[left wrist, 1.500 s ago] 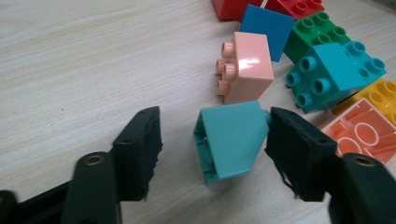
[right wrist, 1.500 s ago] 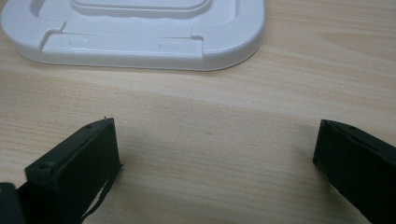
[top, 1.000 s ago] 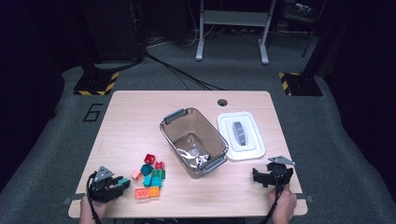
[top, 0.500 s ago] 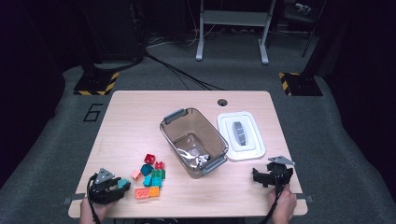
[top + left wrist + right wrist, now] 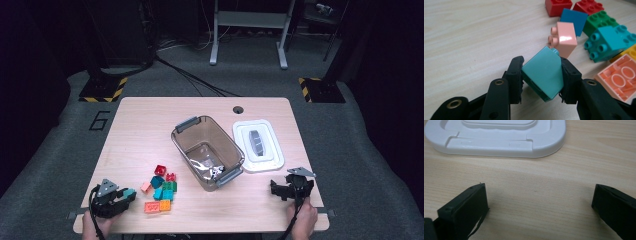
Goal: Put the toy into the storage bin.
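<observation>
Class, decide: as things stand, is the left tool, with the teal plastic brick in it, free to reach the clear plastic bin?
Probably yes: the left tool grips the teal plastic brick, and the clear plastic bin stands open, its white lid set aside.

A: We note a teal brick (image 5: pixel 543 73) between black jaws, and near it a pale pink brick (image 5: pixel 565 35), a green brick (image 5: pixel 600 22) and two red bricks (image 5: pixel 557 6).

B: We add a white lid (image 5: pixel 499 138), a clear grey-handled bin (image 5: pixel 207 151) and a light wood-grain table (image 5: pixel 145 125).

Bare table (image 5: pixel 140 130) left of the bin (image 5: pixel 207 150); loose blocks (image 5: pixel 162 187) crowd its near-left side
</observation>
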{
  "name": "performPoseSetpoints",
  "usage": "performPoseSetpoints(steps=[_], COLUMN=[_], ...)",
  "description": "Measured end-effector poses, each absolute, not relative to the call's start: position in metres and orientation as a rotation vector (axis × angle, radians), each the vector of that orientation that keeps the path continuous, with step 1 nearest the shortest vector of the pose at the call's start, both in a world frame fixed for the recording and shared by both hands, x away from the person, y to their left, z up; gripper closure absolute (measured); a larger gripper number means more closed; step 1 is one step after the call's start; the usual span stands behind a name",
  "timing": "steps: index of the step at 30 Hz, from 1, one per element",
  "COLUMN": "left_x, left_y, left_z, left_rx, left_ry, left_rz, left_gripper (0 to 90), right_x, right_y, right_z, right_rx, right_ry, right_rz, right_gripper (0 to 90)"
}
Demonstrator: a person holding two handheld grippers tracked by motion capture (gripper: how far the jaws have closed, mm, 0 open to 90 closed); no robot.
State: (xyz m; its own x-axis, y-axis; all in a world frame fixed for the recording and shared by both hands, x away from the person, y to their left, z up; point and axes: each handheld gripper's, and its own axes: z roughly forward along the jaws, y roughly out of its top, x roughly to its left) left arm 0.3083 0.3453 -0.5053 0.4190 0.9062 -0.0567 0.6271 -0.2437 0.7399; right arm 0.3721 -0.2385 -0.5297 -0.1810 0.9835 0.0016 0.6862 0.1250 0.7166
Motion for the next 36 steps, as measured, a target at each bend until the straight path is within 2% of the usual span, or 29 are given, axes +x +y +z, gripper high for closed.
performPoseSetpoints(steps=[36], left_x=[0.372], left_y=[0.32], left_z=[-0.426], left_rx=[2.006], left_ry=[1.179], left_rz=[0.548], left_gripper=[59.9], right_x=[0.372], right_y=[-0.238], right_z=[-0.53], right_rx=[1.607], right_ry=[1.928], right_rz=[0.813], right_gripper=[0.0])
